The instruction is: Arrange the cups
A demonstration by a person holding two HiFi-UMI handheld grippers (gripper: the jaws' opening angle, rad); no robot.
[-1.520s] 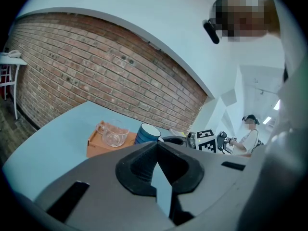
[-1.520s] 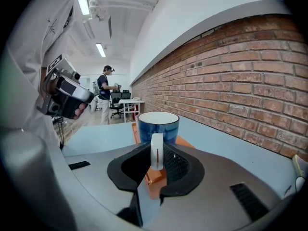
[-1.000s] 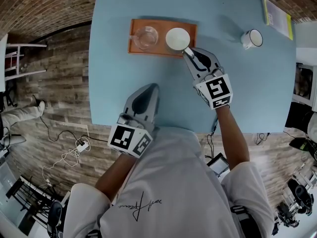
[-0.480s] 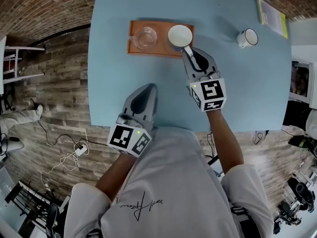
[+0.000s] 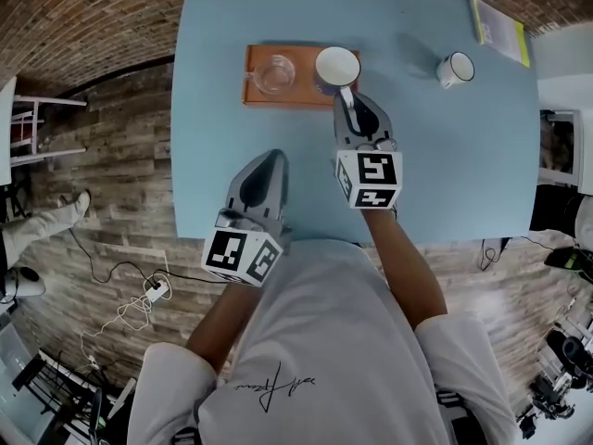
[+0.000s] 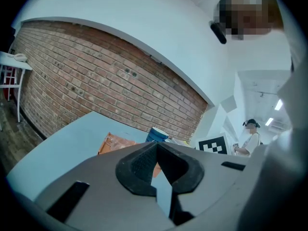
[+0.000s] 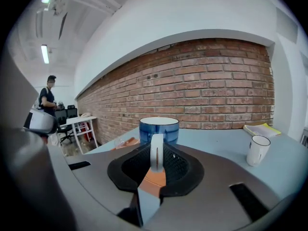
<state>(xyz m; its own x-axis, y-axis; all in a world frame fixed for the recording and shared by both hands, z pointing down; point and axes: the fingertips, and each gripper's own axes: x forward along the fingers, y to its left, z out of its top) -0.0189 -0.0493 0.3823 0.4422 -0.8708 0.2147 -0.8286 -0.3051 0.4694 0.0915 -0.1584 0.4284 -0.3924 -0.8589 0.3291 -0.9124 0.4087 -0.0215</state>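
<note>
The right gripper (image 7: 157,161) pinches the handle of the blue mug (image 5: 336,65) at the right end of the tray (image 5: 301,88), beside the glass cup (image 5: 275,72). The mug is probably ceramic: rigid, fairly heavy, slick and breakable, so the handle is the best hold. The left gripper (image 5: 271,159) is pressed together and empty, well short of the tray.

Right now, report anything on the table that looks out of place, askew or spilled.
The white mug stands alone at the far right of the table, apart from the orange tray with the glass cup and the blue mug, whose handle the right gripper grips. Nothing looks spilled or tipped.
</note>
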